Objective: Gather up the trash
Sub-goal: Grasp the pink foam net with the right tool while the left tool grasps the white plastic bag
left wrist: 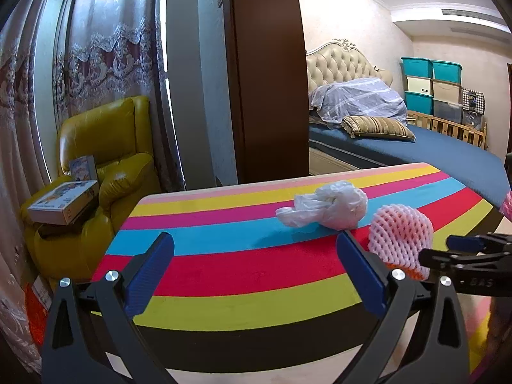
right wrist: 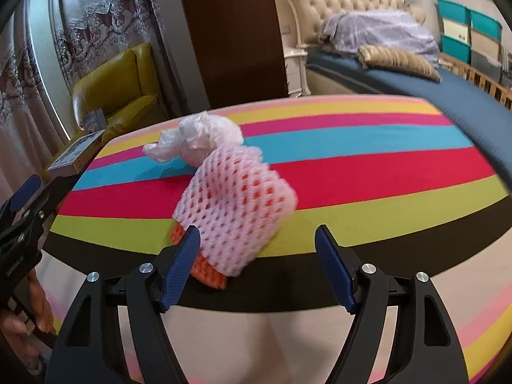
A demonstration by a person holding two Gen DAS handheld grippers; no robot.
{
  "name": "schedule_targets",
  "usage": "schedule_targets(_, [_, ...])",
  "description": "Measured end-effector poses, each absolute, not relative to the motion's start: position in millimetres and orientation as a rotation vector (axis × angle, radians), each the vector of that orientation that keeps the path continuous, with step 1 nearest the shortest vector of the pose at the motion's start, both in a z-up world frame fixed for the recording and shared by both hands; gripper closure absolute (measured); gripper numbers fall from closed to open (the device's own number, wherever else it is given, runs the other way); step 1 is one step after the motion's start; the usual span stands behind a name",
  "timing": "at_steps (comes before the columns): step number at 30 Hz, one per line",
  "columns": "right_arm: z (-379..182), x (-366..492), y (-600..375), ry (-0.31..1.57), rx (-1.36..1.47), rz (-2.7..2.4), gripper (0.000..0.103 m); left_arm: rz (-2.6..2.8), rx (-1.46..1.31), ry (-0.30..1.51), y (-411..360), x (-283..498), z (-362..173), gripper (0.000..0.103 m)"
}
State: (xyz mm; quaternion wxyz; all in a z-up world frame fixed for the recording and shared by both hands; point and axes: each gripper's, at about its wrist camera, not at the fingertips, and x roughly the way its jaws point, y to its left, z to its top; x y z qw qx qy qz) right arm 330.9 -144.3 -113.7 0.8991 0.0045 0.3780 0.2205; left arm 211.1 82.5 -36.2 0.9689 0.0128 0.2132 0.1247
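Note:
A crumpled clear plastic bag lies on the rainbow-striped table. A pink foam fruit net with an orange net under it lies beside it, near the front edge. My left gripper is open and empty, just short of the bag. My right gripper is open with the foam net between its jaws, close to the left finger; whether they touch is unclear. The bag lies just behind the net. The right gripper shows at the right edge of the left wrist view.
A yellow armchair with boxes stands left of the table. A dark wooden wardrobe is behind it. A bed with pillows lies to the right, with stacked storage bins beyond.

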Motion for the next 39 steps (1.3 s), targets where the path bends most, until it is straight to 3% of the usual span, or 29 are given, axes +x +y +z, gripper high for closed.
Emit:
schedule_targets(9, [-129.6,345.3,-122.6,0.859,0.008,0.481,0.032,0.237,0.01,0.448,89.0,215.7,-44.9,0.005])
schedule_targets(16, [-118.7,337.5,-113.8,0.786,-0.045,0.538,0.065,0.236,0.016,0.453,87.8,219.6,-47.2,0.005])
schedule_targets(19, [-110.2,331.4,-117.0,0.738,-0.065,0.537,0.072,0.242,0.002,0.457,90.3,221.0,-46.4,0.005])
schedule_targets(39, [-87.1,308.7,-221.6,0.599,-0.016,0.398,0.076,0.072,-0.081,0.546,23.9,317.9,-38.8,0.005])
